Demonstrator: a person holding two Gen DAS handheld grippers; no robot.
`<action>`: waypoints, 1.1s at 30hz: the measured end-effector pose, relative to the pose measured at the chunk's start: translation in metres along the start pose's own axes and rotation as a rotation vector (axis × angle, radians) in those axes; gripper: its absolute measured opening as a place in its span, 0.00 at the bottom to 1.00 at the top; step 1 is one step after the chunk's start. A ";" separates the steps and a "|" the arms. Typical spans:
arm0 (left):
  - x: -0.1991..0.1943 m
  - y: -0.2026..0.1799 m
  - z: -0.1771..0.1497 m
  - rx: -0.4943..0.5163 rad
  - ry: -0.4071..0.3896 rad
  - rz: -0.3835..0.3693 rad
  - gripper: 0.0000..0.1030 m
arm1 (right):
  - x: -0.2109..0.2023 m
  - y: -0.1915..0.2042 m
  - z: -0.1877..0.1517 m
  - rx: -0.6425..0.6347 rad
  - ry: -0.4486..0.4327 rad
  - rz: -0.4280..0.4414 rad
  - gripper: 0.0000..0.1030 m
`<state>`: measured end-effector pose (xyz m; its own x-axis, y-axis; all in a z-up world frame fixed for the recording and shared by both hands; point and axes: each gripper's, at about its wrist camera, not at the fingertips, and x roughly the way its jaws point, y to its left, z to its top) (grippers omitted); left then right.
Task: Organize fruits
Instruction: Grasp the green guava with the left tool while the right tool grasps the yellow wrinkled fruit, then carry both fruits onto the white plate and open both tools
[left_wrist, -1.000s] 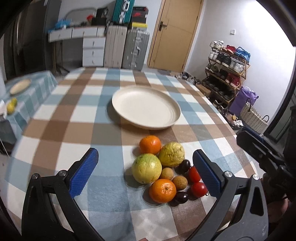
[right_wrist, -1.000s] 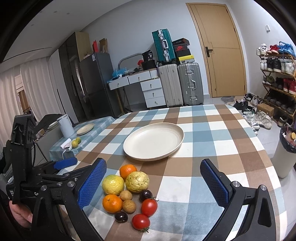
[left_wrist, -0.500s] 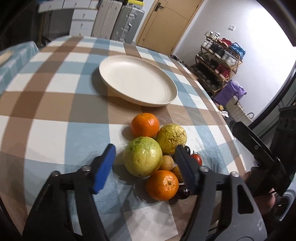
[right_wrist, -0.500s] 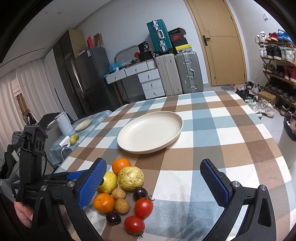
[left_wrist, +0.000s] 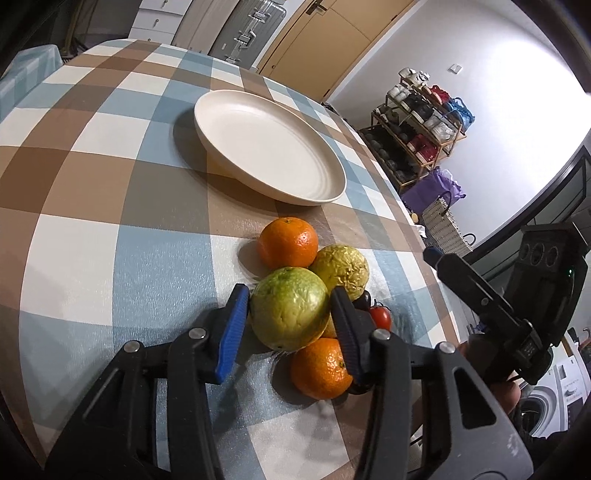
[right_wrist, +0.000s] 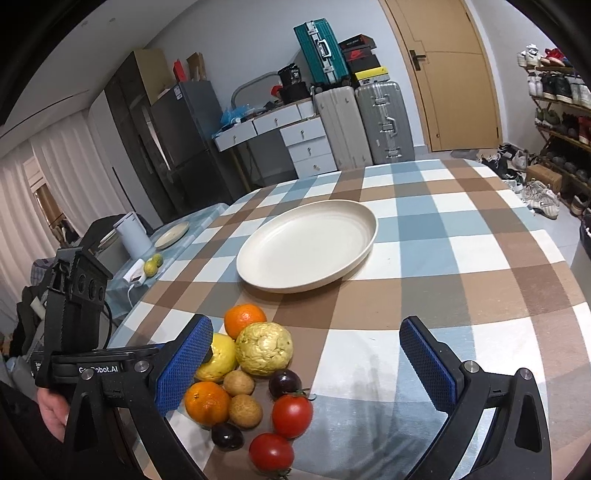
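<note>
A pile of fruit lies on the checked tablecloth in front of an empty cream plate (left_wrist: 273, 155) (right_wrist: 306, 243). My left gripper (left_wrist: 288, 317) is shut on a green-yellow guava (left_wrist: 290, 308), its blue pads against both sides; the guava still rests in the pile. Around it lie a bumpy yellow guava (left_wrist: 341, 269) (right_wrist: 264, 349), two oranges (left_wrist: 288, 247) (left_wrist: 321, 369), small brown fruits (right_wrist: 240, 384), dark plums (right_wrist: 284, 384) and two tomatoes (right_wrist: 291, 415). My right gripper (right_wrist: 306, 365) is open and empty above the pile's right side.
The table edge (left_wrist: 417, 236) curves away at the right, with a shoe rack (left_wrist: 421, 122) beyond. A side table (right_wrist: 166, 240) with a kettle, a plate and limes stands at the left. Suitcases and drawers stand at the back wall.
My left gripper moved down and forward to the pile and closed its pads onto the green-yellow guava. My right gripper stayed open and drifted slightly closer to the fruit.
</note>
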<state>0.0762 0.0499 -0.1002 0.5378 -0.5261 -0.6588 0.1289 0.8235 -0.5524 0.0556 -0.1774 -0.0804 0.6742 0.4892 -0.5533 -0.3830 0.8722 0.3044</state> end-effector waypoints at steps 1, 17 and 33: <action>-0.001 0.000 -0.001 -0.001 -0.001 -0.003 0.41 | 0.000 0.001 0.000 0.004 0.006 0.009 1.00; -0.028 0.017 0.010 -0.023 -0.058 -0.026 0.41 | 0.050 0.021 -0.002 -0.002 0.189 0.109 0.86; -0.043 0.017 0.028 -0.020 -0.106 -0.003 0.41 | 0.073 0.021 -0.005 0.044 0.292 0.173 0.49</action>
<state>0.0785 0.0925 -0.0668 0.6223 -0.5027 -0.6000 0.1145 0.8168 -0.5655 0.0937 -0.1237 -0.1186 0.3903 0.6126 -0.6873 -0.4441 0.7792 0.4423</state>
